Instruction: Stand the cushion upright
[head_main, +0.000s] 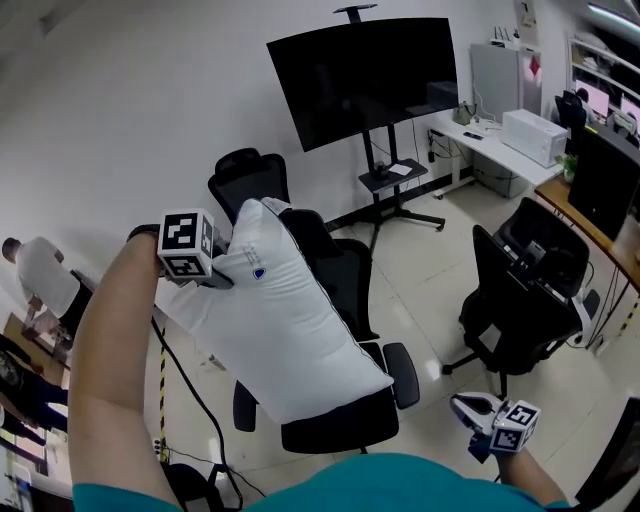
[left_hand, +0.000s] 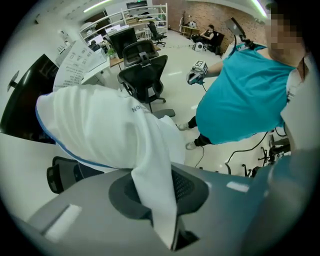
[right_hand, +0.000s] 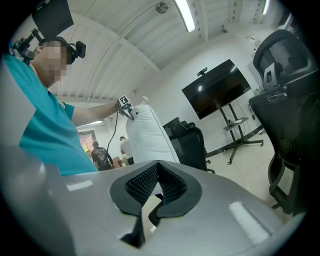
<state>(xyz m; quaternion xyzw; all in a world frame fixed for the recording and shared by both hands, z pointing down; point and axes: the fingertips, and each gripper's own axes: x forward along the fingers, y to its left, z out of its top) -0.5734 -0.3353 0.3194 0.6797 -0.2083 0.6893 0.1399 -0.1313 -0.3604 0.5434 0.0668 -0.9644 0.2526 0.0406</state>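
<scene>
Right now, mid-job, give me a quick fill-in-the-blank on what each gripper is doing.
1. The left gripper has its jaws shut on a ___ of the cushion.
2. The cushion hangs in front of a black office ___.
3. The right gripper has its jaws together, holding ___.

Missing words: corner; chair; nothing.

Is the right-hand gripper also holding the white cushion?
No: the right gripper hangs low in the head view, well apart from the cushion, which only the left gripper grips by a corner.
</scene>
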